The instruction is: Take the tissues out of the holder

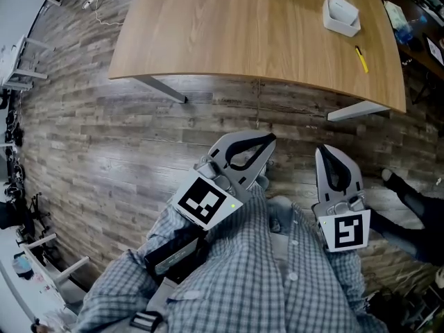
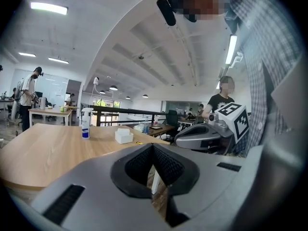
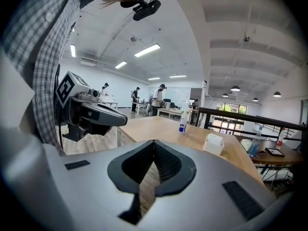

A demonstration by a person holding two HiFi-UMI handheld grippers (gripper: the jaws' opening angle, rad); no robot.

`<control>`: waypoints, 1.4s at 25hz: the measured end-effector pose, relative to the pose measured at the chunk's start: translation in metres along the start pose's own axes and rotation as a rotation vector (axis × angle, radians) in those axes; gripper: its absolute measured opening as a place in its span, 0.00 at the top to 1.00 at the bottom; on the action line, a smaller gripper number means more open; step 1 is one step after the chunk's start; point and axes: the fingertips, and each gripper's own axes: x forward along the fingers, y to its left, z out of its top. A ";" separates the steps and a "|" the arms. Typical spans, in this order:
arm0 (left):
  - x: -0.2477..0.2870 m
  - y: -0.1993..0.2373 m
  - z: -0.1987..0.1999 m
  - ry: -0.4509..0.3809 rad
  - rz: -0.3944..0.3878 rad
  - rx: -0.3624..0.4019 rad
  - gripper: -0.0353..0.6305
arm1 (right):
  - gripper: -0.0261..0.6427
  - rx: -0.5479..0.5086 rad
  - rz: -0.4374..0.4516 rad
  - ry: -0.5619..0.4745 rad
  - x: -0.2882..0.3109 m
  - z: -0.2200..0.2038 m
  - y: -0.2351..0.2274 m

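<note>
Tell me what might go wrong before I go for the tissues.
1. The left gripper and right gripper both have shut jaws; reaching in like that may shove the tissue holder rather than pinch the tissues.
2. The holder looks light; a one-gripper pull could drag it.
3. The yellow pen nearby could get knocked off the table.

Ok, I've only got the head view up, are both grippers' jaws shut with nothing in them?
Observer: In its own view the left gripper is shut, nothing between the jaws.
Operator: And the right one?
Observer: The right gripper is shut and empty too.
Operator: What's the blue thing cut off at the top of my view?
Observer: A white spray bottle with a blue label, standing upright on the table.
</note>
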 end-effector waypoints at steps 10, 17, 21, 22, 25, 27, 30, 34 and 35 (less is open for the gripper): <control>0.004 0.012 0.002 0.007 -0.032 0.026 0.94 | 0.94 -0.010 -0.038 0.024 0.003 -0.005 -0.005; 0.004 0.013 -0.003 0.014 -0.017 0.012 0.94 | 0.94 -0.037 -0.042 0.077 -0.003 -0.021 -0.018; 0.008 0.021 -0.001 0.014 0.007 0.010 0.94 | 0.94 -0.021 -0.028 0.045 0.010 -0.012 -0.024; 0.009 0.023 -0.001 0.014 0.014 0.009 0.94 | 0.94 -0.034 -0.015 0.054 0.013 -0.014 -0.026; 0.014 0.033 -0.001 0.015 0.037 -0.005 0.94 | 0.94 -0.056 0.007 0.071 0.022 -0.019 -0.034; 0.020 0.040 0.000 0.015 0.050 -0.012 0.94 | 0.94 -0.040 0.002 0.060 0.029 -0.016 -0.041; 0.034 0.049 0.004 0.015 0.058 -0.012 0.94 | 0.94 -0.014 0.008 0.046 0.041 -0.010 -0.051; 0.057 0.061 0.010 0.018 0.068 -0.019 0.94 | 0.94 -0.021 0.032 0.051 0.059 -0.007 -0.073; 0.062 0.065 0.011 0.018 0.074 -0.025 0.94 | 0.94 -0.025 0.038 0.051 0.063 -0.006 -0.078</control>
